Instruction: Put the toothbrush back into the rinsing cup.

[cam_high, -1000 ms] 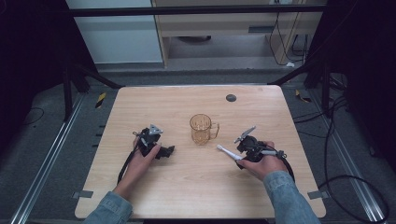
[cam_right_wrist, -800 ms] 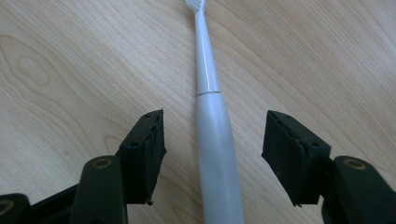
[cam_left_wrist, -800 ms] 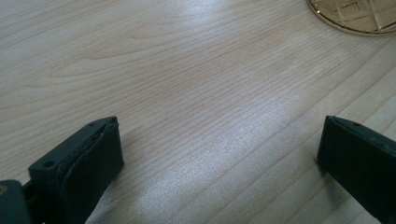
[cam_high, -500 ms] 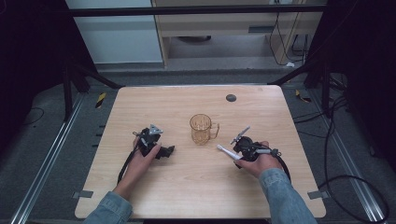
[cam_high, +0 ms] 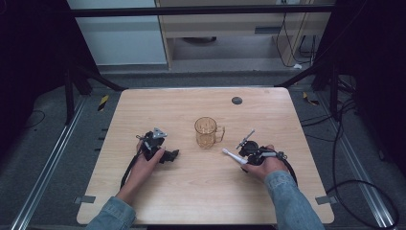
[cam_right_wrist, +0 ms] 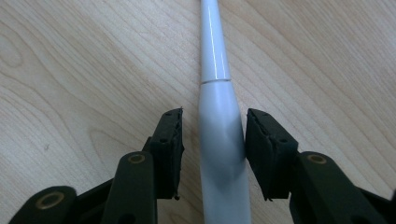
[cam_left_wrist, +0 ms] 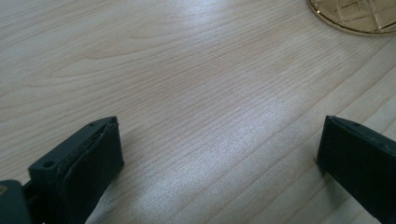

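So the right gripper (cam_right_wrist: pixel 212 154) has just been closing around the white toothbrush (cam_right_wrist: pixel 219 140), one pad touching, the other not quite there; keep it centered before lifting toward the cup (cam_high: pixel 207 132).

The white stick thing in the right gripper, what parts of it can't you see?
- White handle: its far tip leaves the right gripper view at the top edge, so what it is stays unknown.
- High view: too small to identify; the right gripper covers its rear.
- Whether both pads press on it: unclear.
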